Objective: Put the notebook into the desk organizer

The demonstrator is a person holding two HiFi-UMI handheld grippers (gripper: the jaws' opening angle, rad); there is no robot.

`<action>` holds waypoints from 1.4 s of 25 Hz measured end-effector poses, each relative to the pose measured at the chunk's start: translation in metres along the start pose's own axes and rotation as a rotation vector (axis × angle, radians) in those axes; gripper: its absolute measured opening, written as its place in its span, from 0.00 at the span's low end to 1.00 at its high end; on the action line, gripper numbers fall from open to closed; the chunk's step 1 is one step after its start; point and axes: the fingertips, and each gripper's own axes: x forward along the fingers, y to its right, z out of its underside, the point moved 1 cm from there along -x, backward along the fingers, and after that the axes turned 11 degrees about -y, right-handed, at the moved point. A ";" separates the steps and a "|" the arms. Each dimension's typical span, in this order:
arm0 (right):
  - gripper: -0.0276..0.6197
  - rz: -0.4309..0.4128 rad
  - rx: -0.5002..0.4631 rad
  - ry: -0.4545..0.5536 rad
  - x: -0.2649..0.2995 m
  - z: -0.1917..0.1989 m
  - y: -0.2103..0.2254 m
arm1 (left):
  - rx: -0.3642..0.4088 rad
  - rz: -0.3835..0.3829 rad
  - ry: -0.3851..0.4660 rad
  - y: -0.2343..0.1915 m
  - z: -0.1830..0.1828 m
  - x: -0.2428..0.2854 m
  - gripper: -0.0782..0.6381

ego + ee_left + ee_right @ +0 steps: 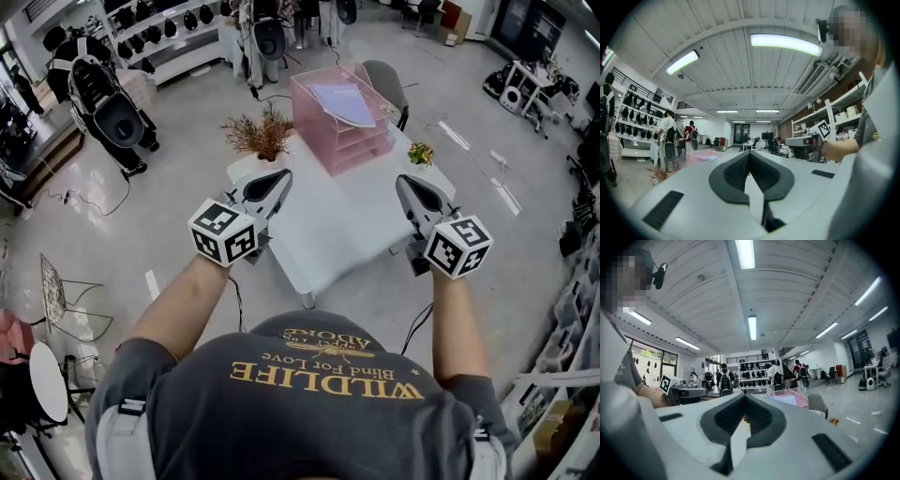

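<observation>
The pink see-through desk organizer [361, 150] stands at the far side of the white table [328, 234]. A pale notebook [343, 103] lies flat in its top tray. Both grippers hover over the near half of the table, pointing toward the organizer and well short of it. My left gripper [284, 174] is shut, its pads [740, 168] meeting with nothing between them. My right gripper [402, 180] is also shut and empty, pads [757, 416] together. The right gripper view shows the organizer [799, 401] and the notebook [786, 400] just beyond the jaw tips.
A dried brown plant [262, 133] stands at the table's far left corner, and a small flower bunch [420, 153] at its right edge. A grey chair [384, 82] sits behind the organizer. Racks of equipment and a few people stand further back.
</observation>
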 end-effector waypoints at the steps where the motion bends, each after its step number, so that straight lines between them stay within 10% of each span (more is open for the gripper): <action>1: 0.04 0.003 0.014 0.006 0.007 0.005 -0.010 | -0.009 0.018 0.001 -0.008 0.006 -0.011 0.11; 10: 0.04 0.042 0.095 -0.009 0.044 0.042 -0.067 | -0.071 0.070 -0.005 -0.068 0.044 -0.080 0.11; 35: 0.04 0.041 0.083 -0.033 0.022 0.058 -0.052 | -0.021 0.089 -0.013 -0.024 0.047 -0.075 0.11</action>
